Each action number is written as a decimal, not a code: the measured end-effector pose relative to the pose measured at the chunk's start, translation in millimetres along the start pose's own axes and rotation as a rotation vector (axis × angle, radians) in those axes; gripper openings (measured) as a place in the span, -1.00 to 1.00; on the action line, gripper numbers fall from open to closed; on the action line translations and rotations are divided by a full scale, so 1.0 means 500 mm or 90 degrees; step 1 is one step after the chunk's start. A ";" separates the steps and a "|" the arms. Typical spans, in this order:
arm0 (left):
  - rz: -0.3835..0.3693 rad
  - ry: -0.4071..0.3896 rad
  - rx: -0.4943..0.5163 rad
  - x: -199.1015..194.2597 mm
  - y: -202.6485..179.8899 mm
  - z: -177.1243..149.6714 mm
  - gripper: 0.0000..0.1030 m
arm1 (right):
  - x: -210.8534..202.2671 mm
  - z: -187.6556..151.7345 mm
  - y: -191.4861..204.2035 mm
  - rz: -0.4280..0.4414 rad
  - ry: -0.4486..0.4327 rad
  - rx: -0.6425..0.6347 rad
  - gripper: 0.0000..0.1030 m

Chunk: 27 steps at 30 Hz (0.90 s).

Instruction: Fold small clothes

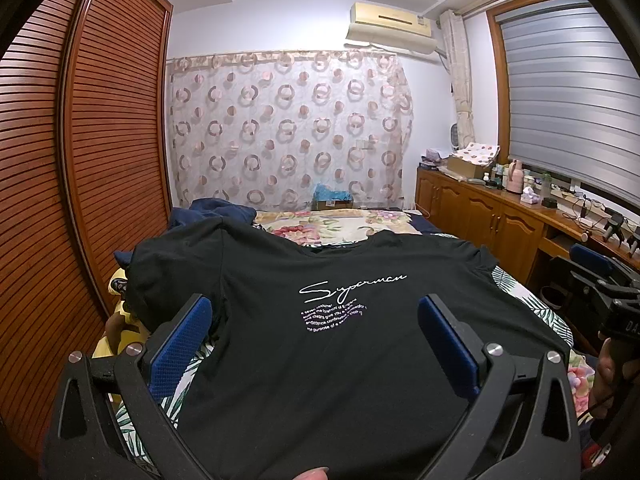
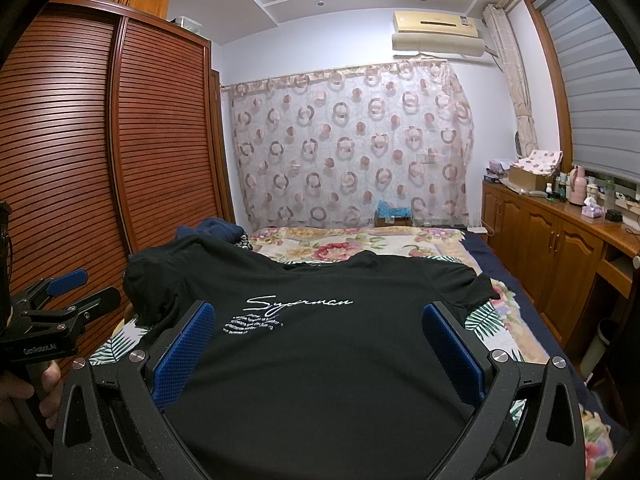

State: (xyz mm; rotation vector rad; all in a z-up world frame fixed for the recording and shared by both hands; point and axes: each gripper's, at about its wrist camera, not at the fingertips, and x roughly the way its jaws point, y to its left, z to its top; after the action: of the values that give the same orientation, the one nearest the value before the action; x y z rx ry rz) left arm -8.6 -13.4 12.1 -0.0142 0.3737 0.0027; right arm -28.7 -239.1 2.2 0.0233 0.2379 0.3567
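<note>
None of the folding shows as done: the black tee [image 1: 320, 320] lies spread face up on the floral bed [image 1: 332, 226], neckline toward the far curtain [image 1: 288, 128], both short sleeves out to the sides and the white script print plain across the chest. The left gripper [image 1: 316, 340] hangs over the hem end with its blue pads wide apart and nothing between them, and the right gripper [image 2: 320, 344] is the same, released, above the lower half of the shirt. Neither pad looks to be pressing on cloth (though the fisheye makes height above the fabric hard to judge). The tee's left sleeve rides up over a heap of navy clothes [image 1: 216, 210] by the wardrobe [image 1: 80, 160], so that side is not quite flat. By my reading the work is at its start for this garment: sleeves and sides are yet to be turned in, then the length halved. Whether the navy pile is waiting its turn or already dealt with I cannot tell.
</note>
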 end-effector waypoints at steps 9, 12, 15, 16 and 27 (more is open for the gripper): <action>0.000 0.001 0.001 -0.001 -0.001 -0.001 1.00 | 0.012 -0.001 -0.007 0.008 0.001 0.000 1.00; 0.001 0.006 -0.004 -0.001 0.005 0.000 1.00 | 0.026 -0.004 -0.005 0.028 0.017 -0.005 1.00; 0.008 0.019 -0.019 0.006 0.019 -0.003 1.00 | 0.047 -0.009 -0.004 0.038 0.028 -0.012 1.00; 0.010 0.024 -0.027 0.009 0.028 -0.004 1.00 | 0.058 -0.011 -0.004 0.046 0.035 -0.014 1.00; 0.086 0.058 -0.062 0.049 0.148 -0.050 1.00 | 0.148 -0.002 -0.022 0.077 0.081 -0.044 1.00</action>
State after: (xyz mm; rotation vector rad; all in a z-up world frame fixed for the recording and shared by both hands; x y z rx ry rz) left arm 4.4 60.2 -21.2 -0.0858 0.4651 0.1535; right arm 41.9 -223.5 -16.2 -0.0541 0.3513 0.4875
